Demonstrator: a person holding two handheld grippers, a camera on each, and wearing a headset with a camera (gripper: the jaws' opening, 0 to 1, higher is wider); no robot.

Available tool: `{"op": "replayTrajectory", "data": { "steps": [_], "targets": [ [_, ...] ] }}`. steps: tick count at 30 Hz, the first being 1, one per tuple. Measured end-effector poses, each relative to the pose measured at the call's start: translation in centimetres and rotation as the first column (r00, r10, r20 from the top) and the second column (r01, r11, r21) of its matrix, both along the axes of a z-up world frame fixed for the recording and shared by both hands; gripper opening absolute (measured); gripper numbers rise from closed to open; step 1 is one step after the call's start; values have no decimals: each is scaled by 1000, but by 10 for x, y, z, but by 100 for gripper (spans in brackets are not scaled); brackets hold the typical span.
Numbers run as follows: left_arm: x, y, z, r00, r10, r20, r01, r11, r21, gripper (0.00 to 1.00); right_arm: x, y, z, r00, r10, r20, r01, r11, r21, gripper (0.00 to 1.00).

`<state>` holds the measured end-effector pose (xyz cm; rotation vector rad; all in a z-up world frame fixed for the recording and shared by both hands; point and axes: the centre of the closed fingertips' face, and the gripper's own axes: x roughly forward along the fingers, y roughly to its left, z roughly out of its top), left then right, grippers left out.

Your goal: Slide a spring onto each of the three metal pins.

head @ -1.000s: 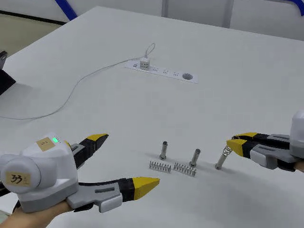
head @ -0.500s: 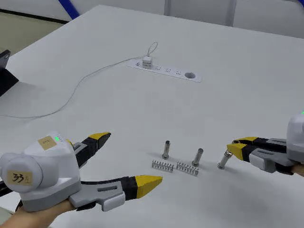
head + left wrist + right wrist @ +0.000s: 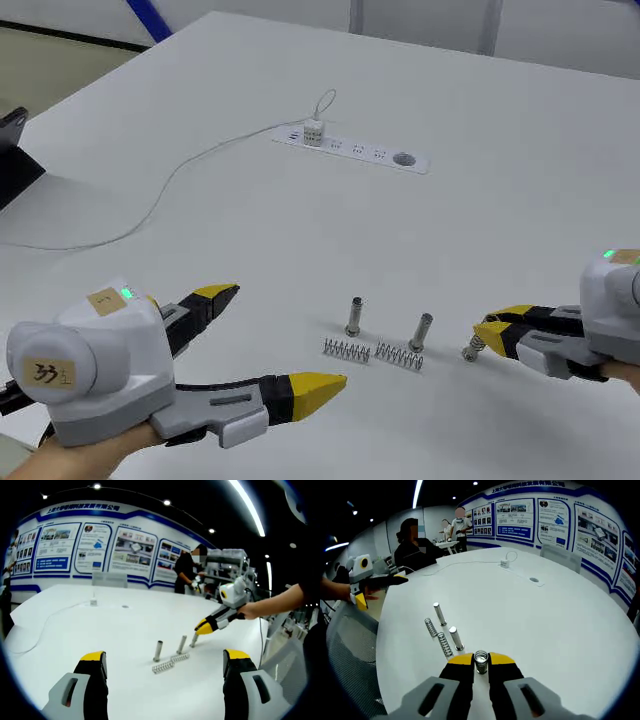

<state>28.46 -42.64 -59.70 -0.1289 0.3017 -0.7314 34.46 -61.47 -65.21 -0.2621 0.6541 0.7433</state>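
head view: left gripper (image 3: 268, 340) jaws wide apart, empty; loose springs (image 3: 347, 349) lie beside two bare pins (image 3: 354, 315) | left gripper view: right gripper (image 3: 202, 626) tips at leaning third pin (image 3: 194, 640) | right gripper view: jaws pinch third spring (image 3: 481, 661) on that pin; risk: letting go off-axis topples the pin and sheds the spring

Two pins (image 3: 354, 316) stand upright side by side near the front-centre of the table (image 3: 500, 200), w/ two springs (image 3: 347, 349) lying end to end just in front of them. A 3rd pin (image 3: 470, 350) sits just right of the pair, at the R gripper (image 3: 492, 332) tips. A 3rd spring (image 3: 481, 660) is pinched btwn those jaws, probably on that pin. L gripper (image 3: 282, 337), jaws spread, is left of the springs, apart from them. Power strip (image 3: 352, 150) lies well behind, its cable (image 3: 170, 185) trailing left.
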Motion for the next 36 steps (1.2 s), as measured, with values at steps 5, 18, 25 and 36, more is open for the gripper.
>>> {"op": "replayTrajectory", "data": {
  "steps": [5, 18, 25, 36],
  "targets": [
    [-1, -1, 0, 1000, -2, -6, 2, 1000, -3, 99, -1, -1, -8, 1000, -5, -9, 5, 1000, -23, 11],
    [-3, -2, -2, 1000, -9, -20, 9, 1000, -1, 98, -2, -8, -16, 1000, -8, -17, 7, 999, -47, 11],
    [-4, -5, -4, 999, -26, -25, 27, 1000, 9, 98, -1, -11, -17, 1000, -10, -16, 9, 998, -60, 13],
    [-4, -4, -5, 999, -27, -20, 27, 999, 20, 98, -5, -17, -3, 1000, -27, 17, 27, 998, -50, 18]
  ]
}}
